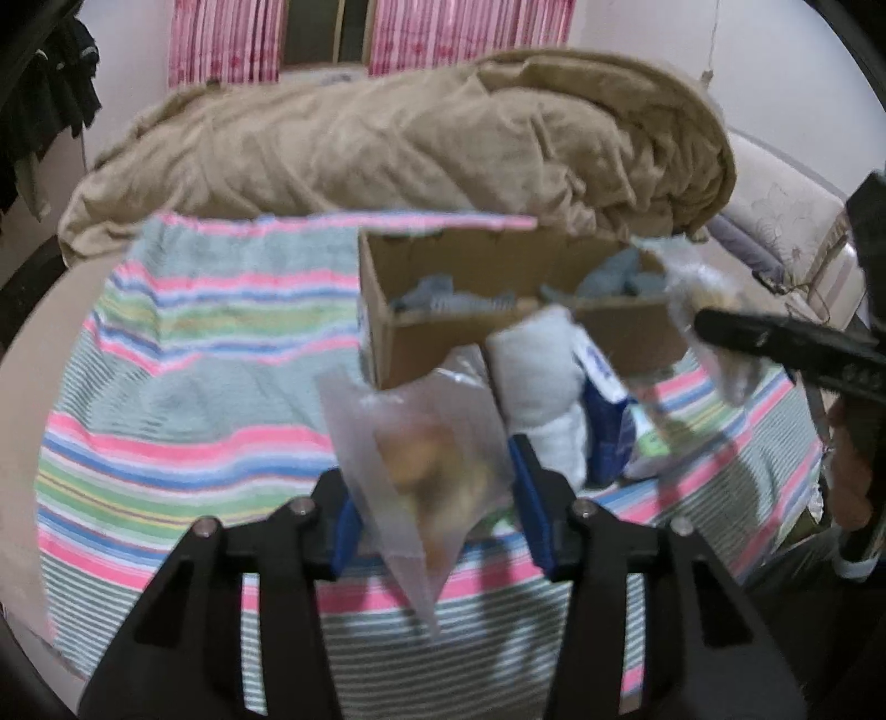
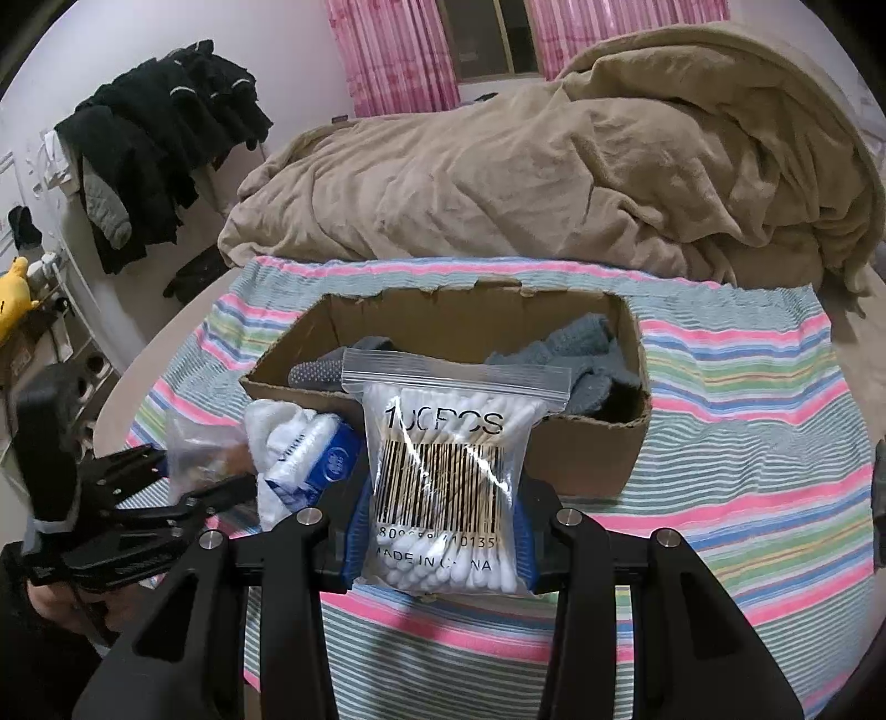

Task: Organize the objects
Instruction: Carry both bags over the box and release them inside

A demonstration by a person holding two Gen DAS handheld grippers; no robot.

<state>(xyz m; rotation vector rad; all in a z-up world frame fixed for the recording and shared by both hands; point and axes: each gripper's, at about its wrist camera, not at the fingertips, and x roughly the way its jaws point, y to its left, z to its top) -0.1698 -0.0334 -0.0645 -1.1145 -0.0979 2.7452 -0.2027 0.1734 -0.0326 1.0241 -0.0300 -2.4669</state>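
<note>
My left gripper (image 1: 432, 493) is shut on a clear plastic bag (image 1: 426, 459) with brownish contents, held above the striped towel (image 1: 183, 387). My right gripper (image 2: 440, 531) is shut on a zip bag of cotton swabs (image 2: 443, 476) marked "100PCS", held just before the open cardboard box (image 2: 581, 448). The box holds grey-blue cloths (image 2: 576, 343). A white rolled cloth (image 1: 540, 376) and a blue-and-white packet (image 1: 606, 410) lie in front of the box. The left gripper also shows in the right wrist view (image 2: 183, 487), and the right gripper in the left wrist view (image 1: 720, 327).
A heaped tan blanket (image 2: 554, 177) lies behind the box. Dark clothes (image 2: 155, 149) hang at the left wall, with a yellow plush toy (image 2: 14, 293) below. Pink curtains (image 2: 387, 50) hang at the back. The striped towel (image 2: 747, 399) extends to the right of the box.
</note>
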